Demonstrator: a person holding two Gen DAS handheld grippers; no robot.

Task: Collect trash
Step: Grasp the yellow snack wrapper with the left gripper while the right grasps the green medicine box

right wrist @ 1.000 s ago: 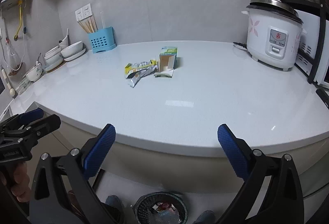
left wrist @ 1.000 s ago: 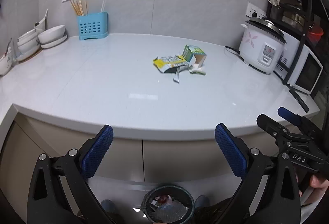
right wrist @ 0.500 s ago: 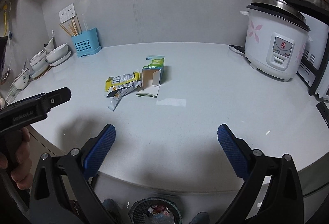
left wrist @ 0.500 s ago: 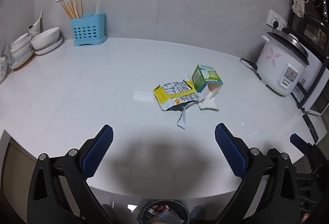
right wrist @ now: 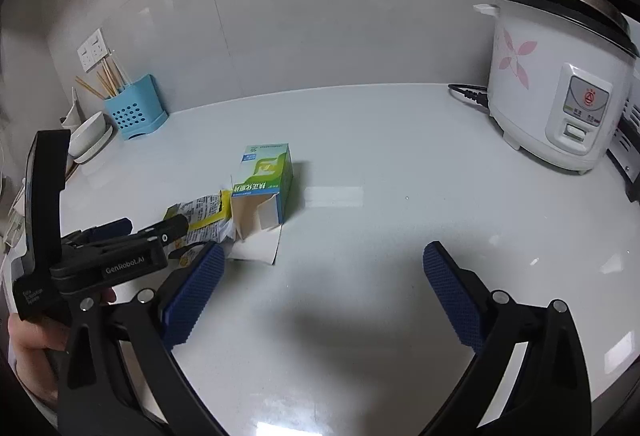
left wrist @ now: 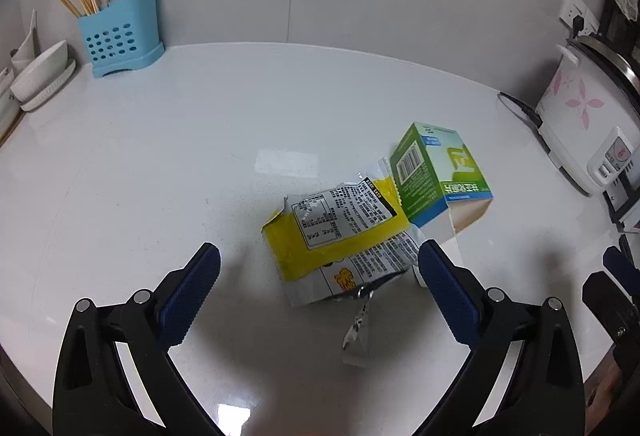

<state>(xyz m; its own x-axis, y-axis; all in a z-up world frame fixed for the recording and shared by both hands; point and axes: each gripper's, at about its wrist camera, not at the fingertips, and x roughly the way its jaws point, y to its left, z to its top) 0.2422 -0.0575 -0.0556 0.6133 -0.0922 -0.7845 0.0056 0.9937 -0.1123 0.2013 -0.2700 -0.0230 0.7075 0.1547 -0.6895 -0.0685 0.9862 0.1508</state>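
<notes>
On the white counter, far left against the wall, bowls sit beside a blue holder with chopsticks. Nearer the middle, the left gripper hovers over the counter with its jaws spread wide and nothing between them; the yellow wrapper lies flat just ahead of its blue pads. A torn silver strip trails from the wrapper's near edge. Touching the wrapper on its right is the green carton, lying on its side with its open end and loose flap facing the camera. In the right wrist view the carton sits left of centre, and the left gripper, held by a hand, reaches in over the wrapper. The right gripper is likewise wide open and empty, above bare counter to the right of the trash. A rice cooker stands at far right, its cord running behind.
</notes>
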